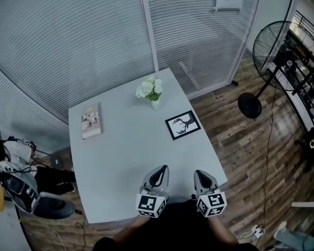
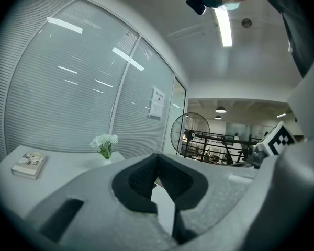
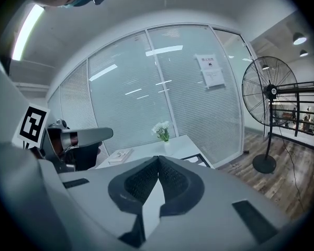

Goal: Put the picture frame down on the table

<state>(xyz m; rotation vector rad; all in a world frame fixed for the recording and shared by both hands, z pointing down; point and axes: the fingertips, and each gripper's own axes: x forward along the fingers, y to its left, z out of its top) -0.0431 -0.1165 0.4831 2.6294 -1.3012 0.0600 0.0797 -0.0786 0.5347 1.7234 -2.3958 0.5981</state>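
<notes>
The left gripper (image 1: 160, 170) and the right gripper (image 1: 200, 174) sat side by side over the near edge of the table (image 1: 125, 161). Each had its jaws pressed together with nothing between them, and both pointed across the tabletop.

The table was pale and mostly bare. A standing fan (image 1: 275, 48) stood on the wooden floor well off to the right, too far away to matter for any reach.

The picture frame (image 1: 182, 124) lay flat on the tabletop, face up, near the right edge and well ahead of the right gripper. It looked as though it was already down, so the task seemed finished, or close to it.

The main risk was disturbing what already lay where it should. A forward push with closed jaws would shove the frame rather than grip it. Since it lay close to the right edge, a sideways nudge could have slid it toward the drop to the floor. A flat, thin frame also gives the jaws little to bite on, so a try at picking it up again could have skidded it along the smooth top.

The book (image 1: 91, 121) lay near the far left edge, out of the way.

The flowers (image 1: 149, 88) stood in a small vase just beyond the frame — top-heavy by the look of it. A reach past the frame could have clipped them and tipped them over.
</notes>
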